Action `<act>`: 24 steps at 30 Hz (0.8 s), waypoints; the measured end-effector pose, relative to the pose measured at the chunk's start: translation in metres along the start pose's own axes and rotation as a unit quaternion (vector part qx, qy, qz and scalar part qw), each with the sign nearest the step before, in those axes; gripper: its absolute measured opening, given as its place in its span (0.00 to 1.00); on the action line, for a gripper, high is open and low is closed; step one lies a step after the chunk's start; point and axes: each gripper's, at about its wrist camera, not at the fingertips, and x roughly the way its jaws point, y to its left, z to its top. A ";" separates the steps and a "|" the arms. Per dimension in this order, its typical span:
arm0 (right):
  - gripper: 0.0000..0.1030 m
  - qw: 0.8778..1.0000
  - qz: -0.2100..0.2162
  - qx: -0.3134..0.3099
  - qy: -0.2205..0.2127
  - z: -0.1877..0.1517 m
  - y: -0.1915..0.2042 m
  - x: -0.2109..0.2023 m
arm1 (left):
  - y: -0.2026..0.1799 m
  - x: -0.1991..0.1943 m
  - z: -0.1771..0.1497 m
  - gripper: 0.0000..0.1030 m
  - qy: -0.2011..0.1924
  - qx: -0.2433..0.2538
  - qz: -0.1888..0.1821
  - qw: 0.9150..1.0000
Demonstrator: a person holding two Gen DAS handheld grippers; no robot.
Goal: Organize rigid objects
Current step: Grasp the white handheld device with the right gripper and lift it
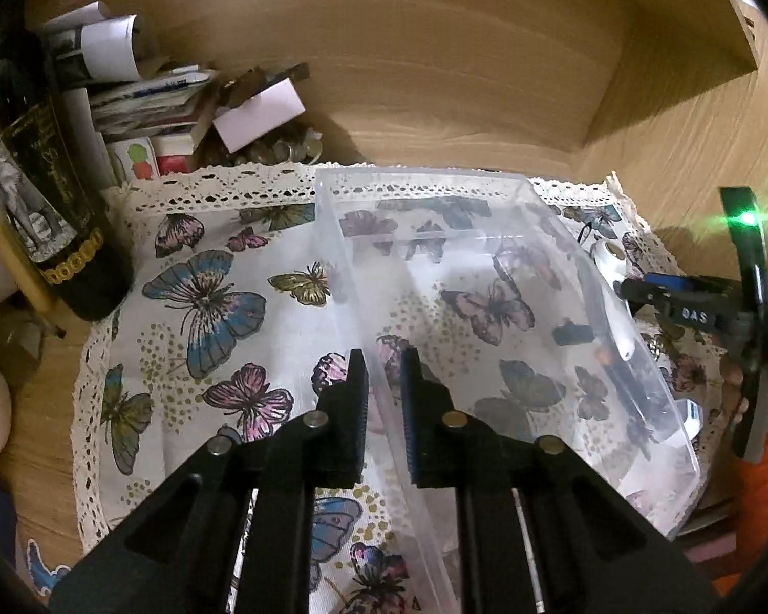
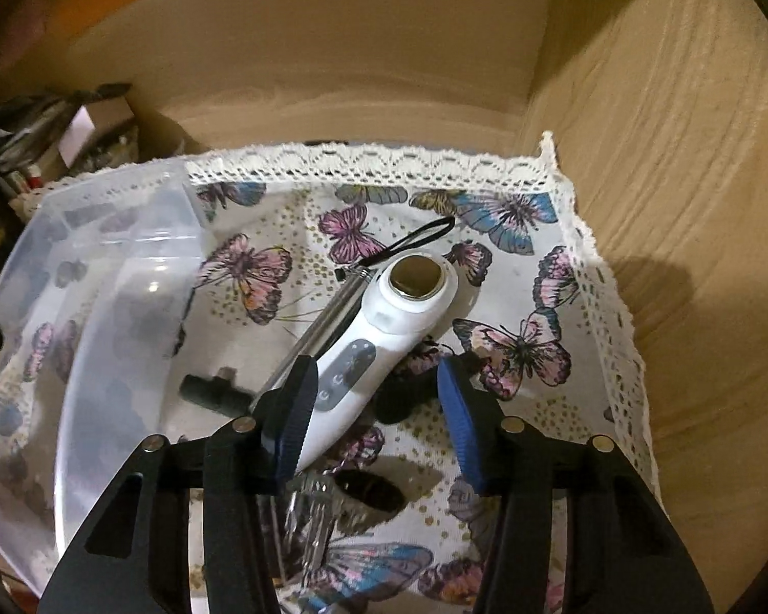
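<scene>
A clear plastic container (image 1: pixel 420 174) stands on a butterfly-print cloth (image 1: pixel 205 281) with lace edging. My left gripper (image 1: pixel 383 358) is shut on the container's left wall, one finger on each side. In the right wrist view a white handheld device (image 2: pixel 384 317) with a round metal head lies on the cloth (image 2: pixel 512 215) just right of the container (image 2: pixel 128 256). My right gripper (image 2: pixel 376 366) is open and straddles the device's handle; the left pad is against it, the right pad stands clear. The left wrist view shows the right gripper (image 1: pixel 635 290) beside the device (image 1: pixel 609 256).
A silver rod with a black strap (image 2: pixel 333 317), a small black adapter (image 2: pixel 210 389) and a clear faceted item (image 2: pixel 307 501) lie near the device. A dark bottle (image 1: pixel 51 179) and stacked papers and boxes (image 1: pixel 153 97) crowd the left. Wooden walls (image 2: pixel 665 204) enclose the back and right.
</scene>
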 end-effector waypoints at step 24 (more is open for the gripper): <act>0.27 0.998 0.013 0.001 0.068 0.028 0.002 0.054 | -0.001 0.001 0.003 0.12 -0.003 0.004 0.012 1.000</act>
